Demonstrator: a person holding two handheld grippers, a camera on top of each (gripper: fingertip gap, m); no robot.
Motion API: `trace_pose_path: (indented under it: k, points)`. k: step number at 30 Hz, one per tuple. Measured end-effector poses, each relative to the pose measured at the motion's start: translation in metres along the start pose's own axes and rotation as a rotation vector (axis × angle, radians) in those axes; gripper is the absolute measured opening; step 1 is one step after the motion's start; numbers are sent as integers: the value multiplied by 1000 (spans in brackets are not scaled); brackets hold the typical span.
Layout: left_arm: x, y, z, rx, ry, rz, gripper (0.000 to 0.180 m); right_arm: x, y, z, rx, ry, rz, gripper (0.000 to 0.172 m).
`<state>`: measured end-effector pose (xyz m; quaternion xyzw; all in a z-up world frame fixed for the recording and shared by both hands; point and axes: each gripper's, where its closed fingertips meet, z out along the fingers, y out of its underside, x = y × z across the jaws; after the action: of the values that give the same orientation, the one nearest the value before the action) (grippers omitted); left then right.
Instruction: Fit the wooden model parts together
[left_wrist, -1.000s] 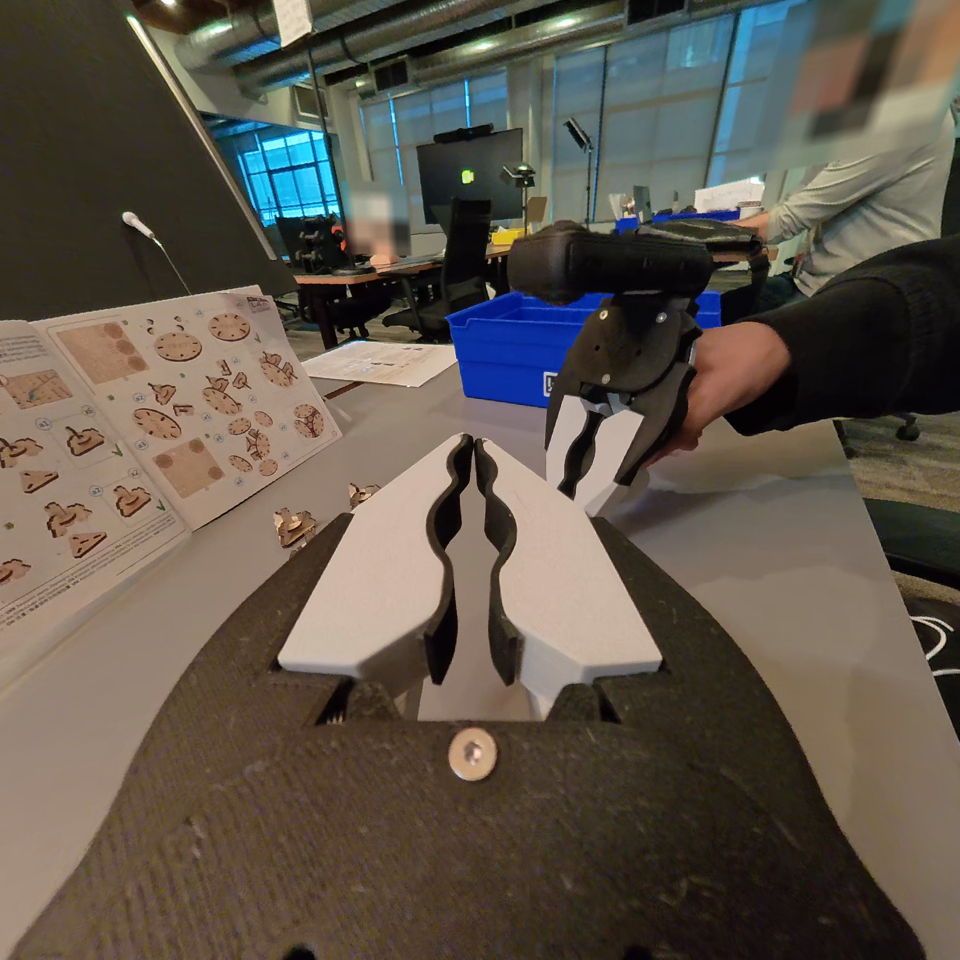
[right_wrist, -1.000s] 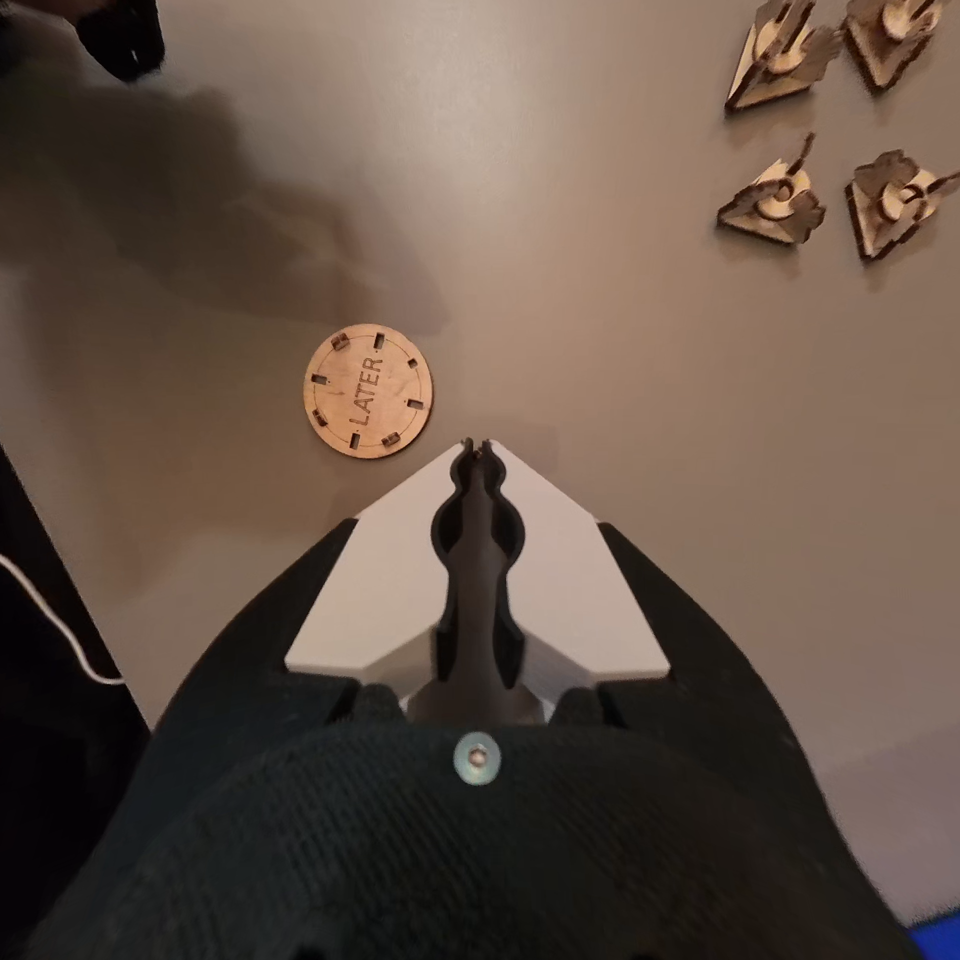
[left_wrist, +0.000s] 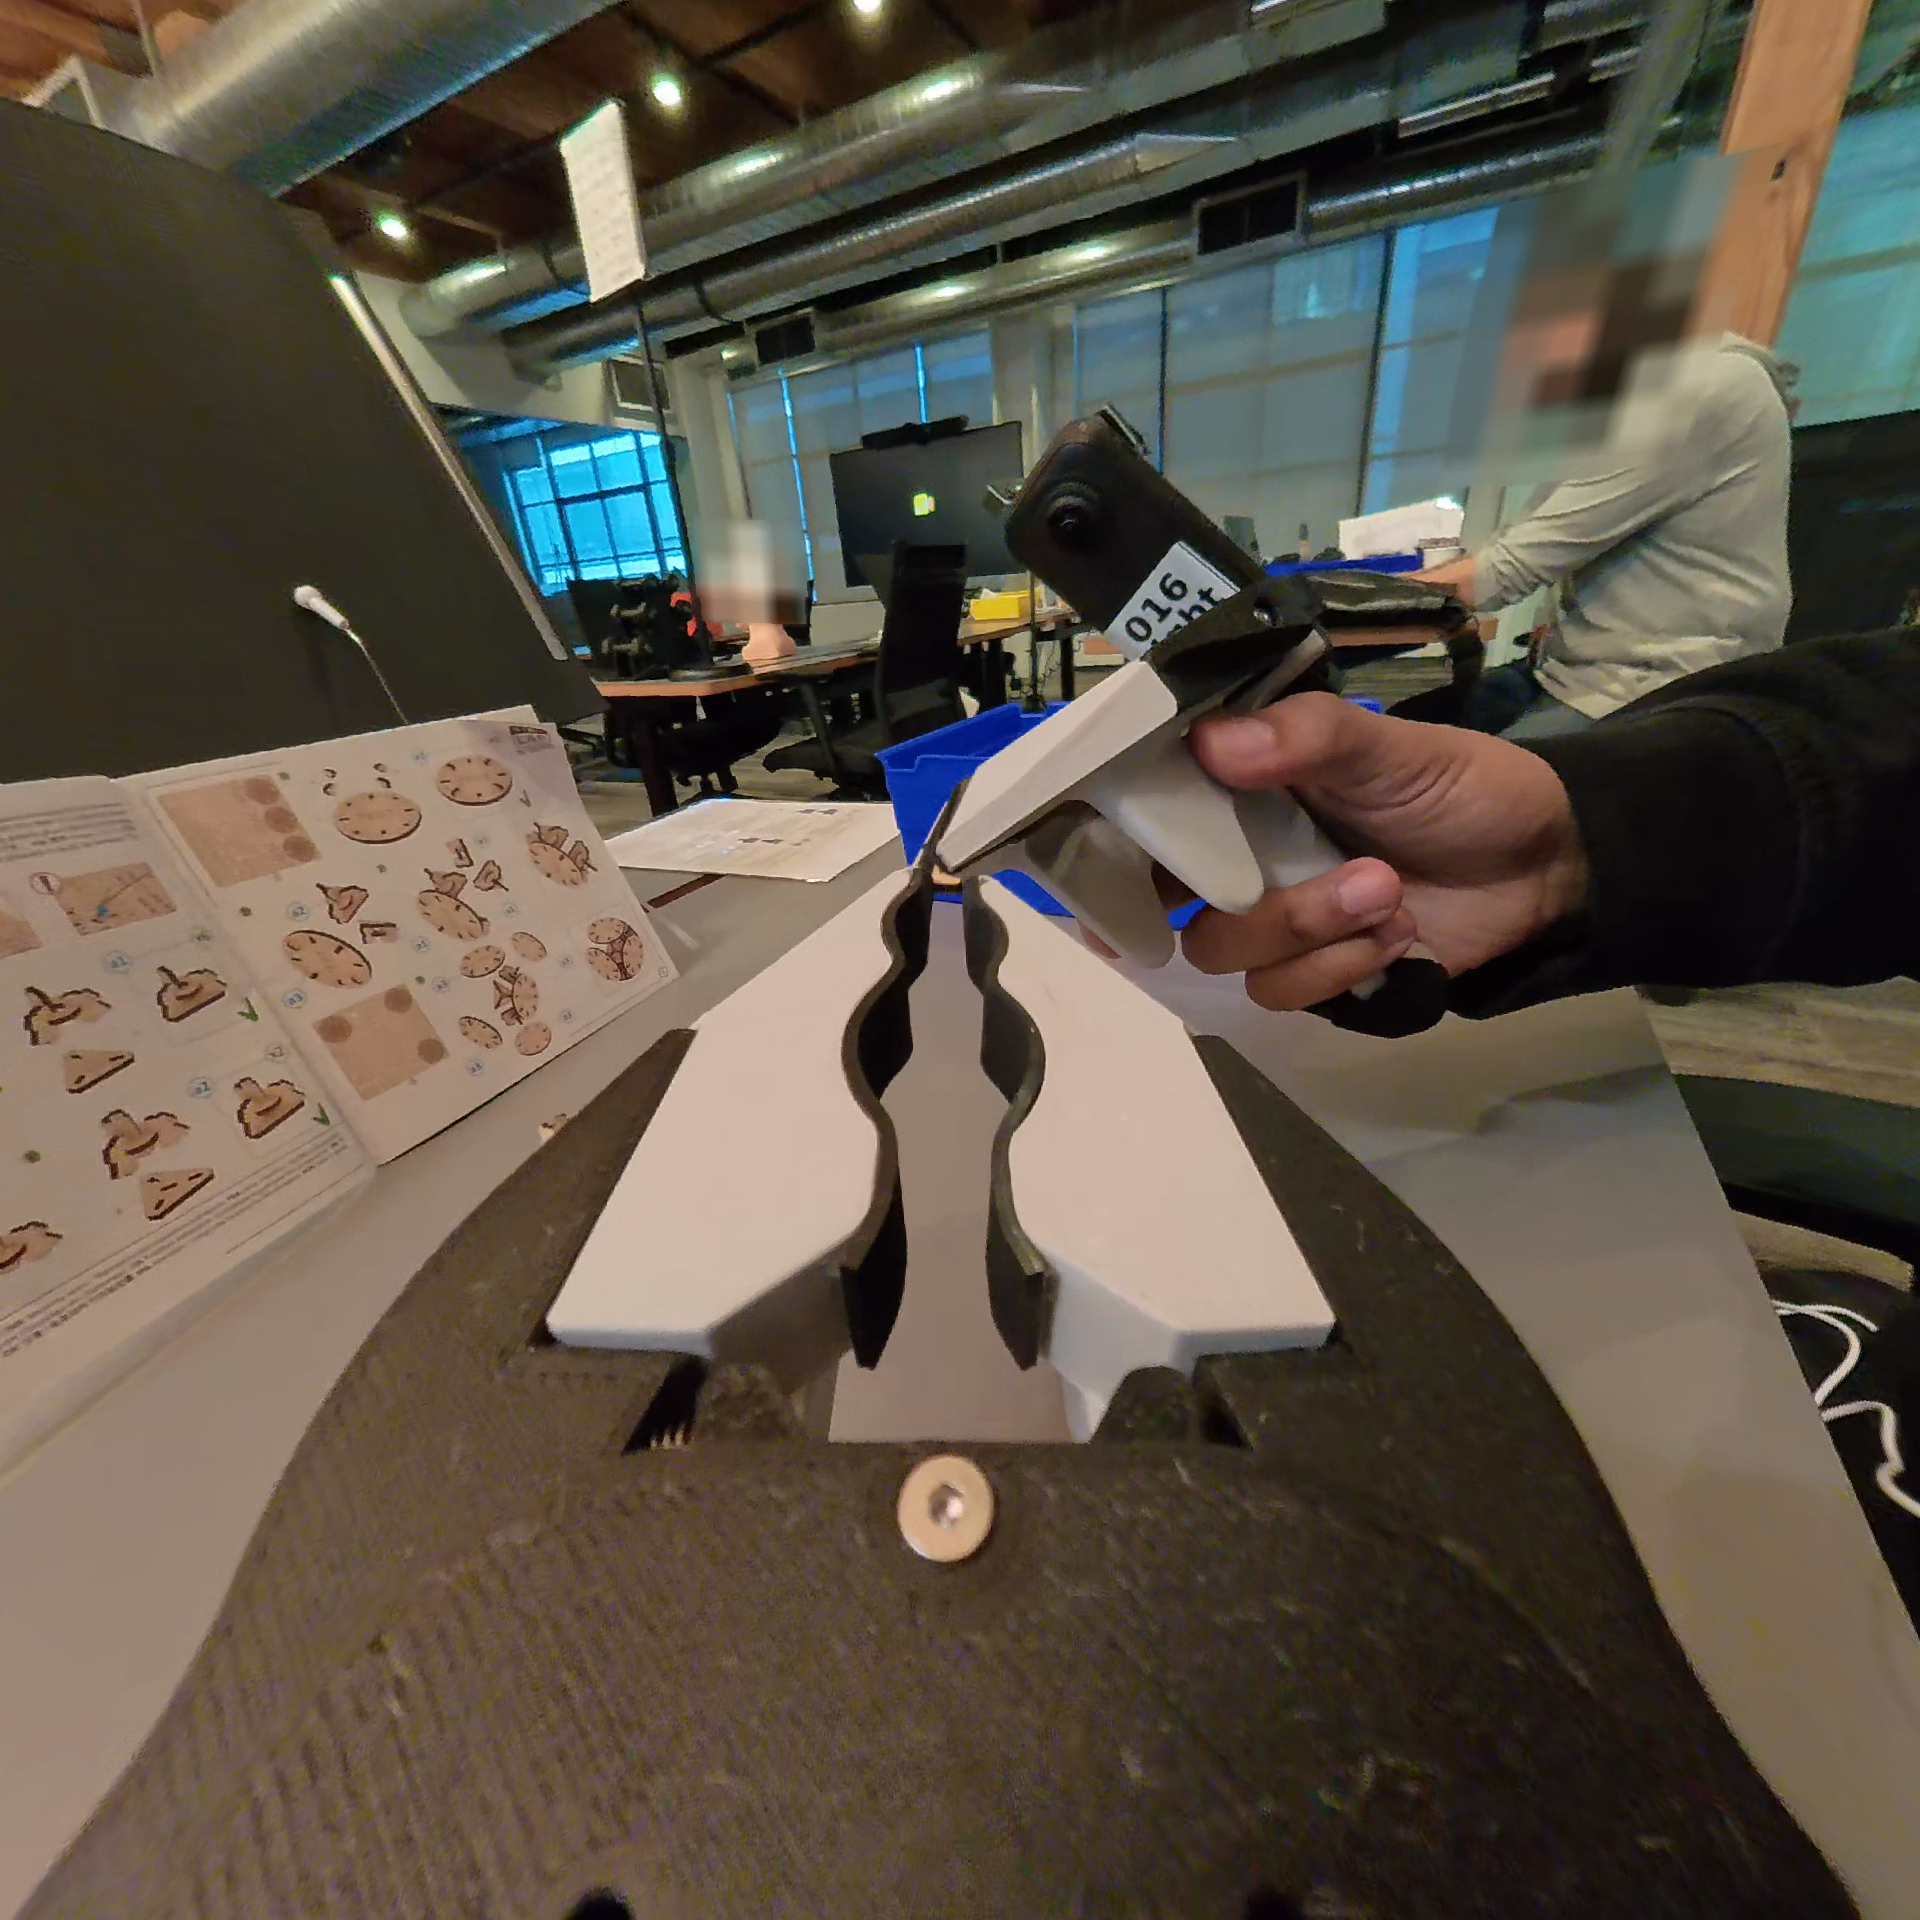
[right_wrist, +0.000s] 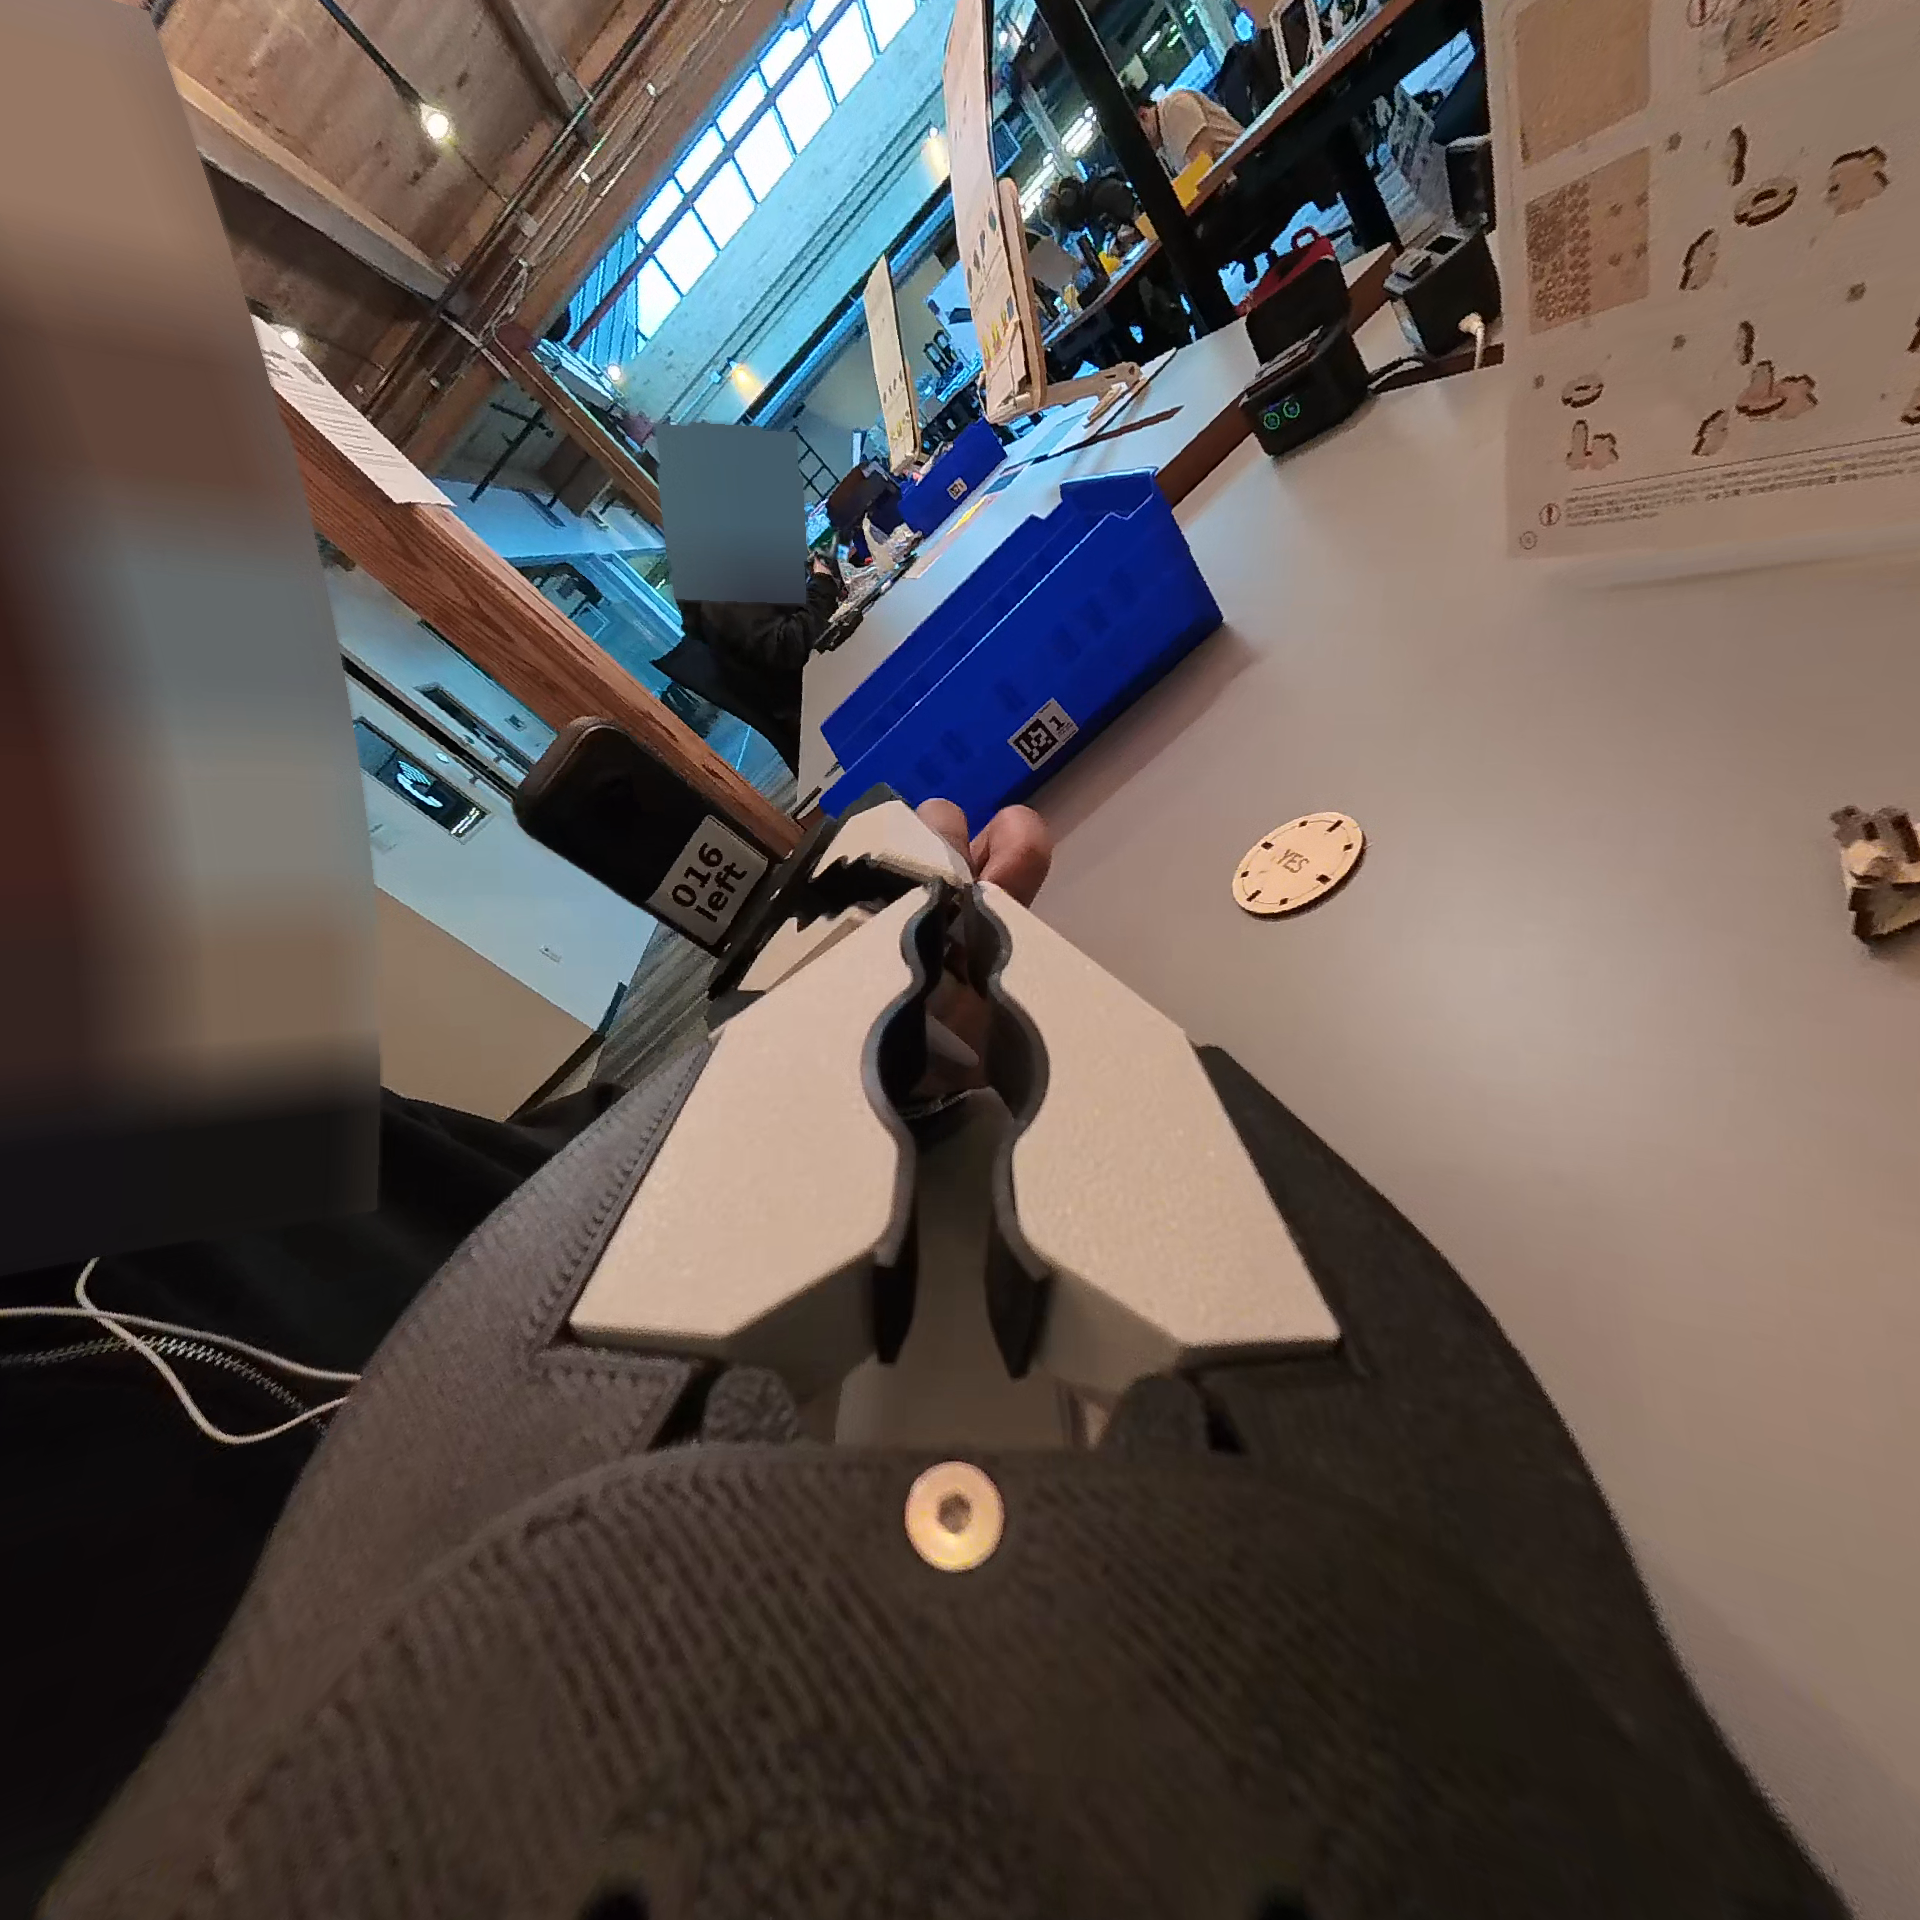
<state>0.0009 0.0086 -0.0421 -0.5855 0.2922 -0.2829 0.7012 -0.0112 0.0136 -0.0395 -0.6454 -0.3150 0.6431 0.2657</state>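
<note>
1. A small wooden piece (left_wrist: 940, 879) is sitting in the air above the table (left_wrist: 1351, 1143), right where the two grippers' tips are meeting. Only a tan sliver of it is showing.
2. The right gripper (left_wrist: 940, 862) is coming in from above at a slant. Its jaws are closed on the piece's upper part, as far as the side view is showing.
3. The left gripper (left_wrist: 943, 888) is reaching up from below. Its jaws are narrow, and the sliver is filling the slit between its tips, so both appear to be gripping the same piece.
4. With two grips on so little material, any twist or pull between them is risking a snapped or bent piece.
5. If either one is letting go while the other has only an edge, the piece is likely slipping out and dropping to the table.
6. The fingertips are crowding each other, so one knock could be prying a grip loose.
7. The hand (left_wrist: 1434, 862) on the right gripper is hovering just in front of the blue bin (left_wrist: 935, 779), so a dropped piece could be bouncing toward it.
8. A wooden disc (right_wrist: 1297, 862) and a small wooden part (right_wrist: 1881, 883) are lying well apart on the table, and an open booklet (left_wrist: 312, 935) is leaning at the left, clear of the grippers.
</note>
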Motion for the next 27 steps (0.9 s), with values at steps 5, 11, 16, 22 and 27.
trace_pose_path:
  k: [5, 11, 16, 22, 27]
  points:
    - [1, -2, -1, 9, 7, 0, 0, 0, 0, -2, 8, 3, -8, 1]
    - [1, -2, -1, 11, 19, -13, 0, -1, 3, -4, -4, 3, -20, 0]
    - [1, 1, 0, -1, 23, -37, 0, -2, 2, -7, -6, 8, -53, 0]
    - [3, -2, -1, 21, 98, -191, 4, -4, 2, -7, -23, 41, -143, 0]
    - [13, -2, -1, -3, 286, -492, 13, -10, 6, -6, -49, 97, -335, 1]
